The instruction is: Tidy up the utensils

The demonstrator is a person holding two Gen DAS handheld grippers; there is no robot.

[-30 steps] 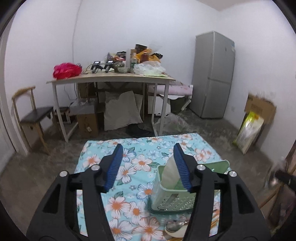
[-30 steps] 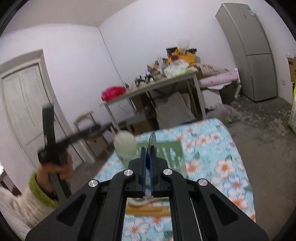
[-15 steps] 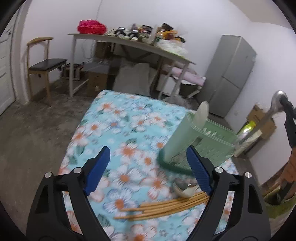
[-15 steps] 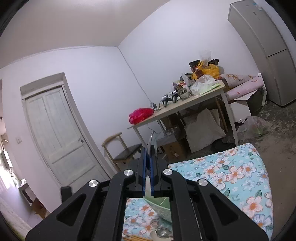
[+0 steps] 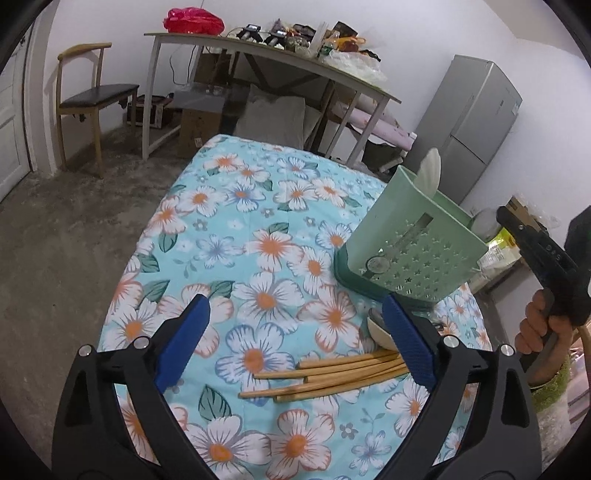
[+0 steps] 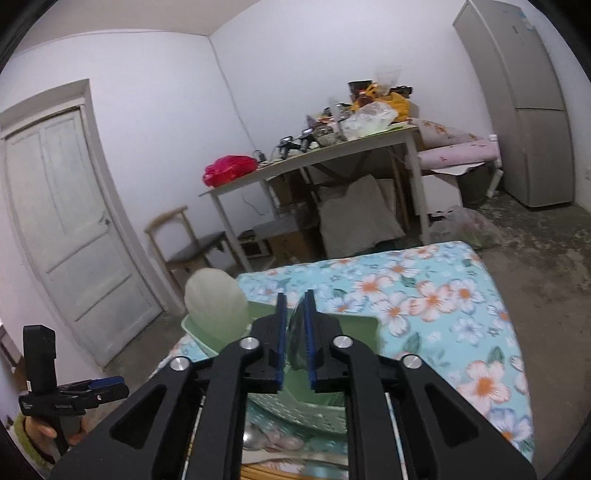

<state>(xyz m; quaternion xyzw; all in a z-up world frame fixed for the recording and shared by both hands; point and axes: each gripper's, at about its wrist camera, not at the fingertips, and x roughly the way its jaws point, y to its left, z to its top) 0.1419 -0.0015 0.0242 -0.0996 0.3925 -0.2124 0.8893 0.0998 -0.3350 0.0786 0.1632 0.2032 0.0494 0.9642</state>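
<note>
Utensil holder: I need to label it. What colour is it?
Light green utensil holder with star-shaped holes, on a darker green base; clearest in the left wrist view.

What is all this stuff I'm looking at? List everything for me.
Utensil basket: one, pale green with star holes, on the flowered cloth, right side.
Rice paddle: one, whitish, standing in the basket.
Chopsticks: a bundle, count unclear, bamboo-coloured, lying on the cloth before the basket.
Spoons: at least two, partly hidden, between chopsticks and basket.
Flowered cloth: one, turquoise, covering the near table.
Desk: one, cluttered, by the back wall.
Red bag: one, on the desk.
Chair: one, wooden, dark seat, beside the desk.
Fridge: one, grey, right corner.
Door: one, white.
Left gripper: black with blue pads, opening, nothing between them.
Right gripper: opening over the basket, a thin utensil between the pads.
</note>
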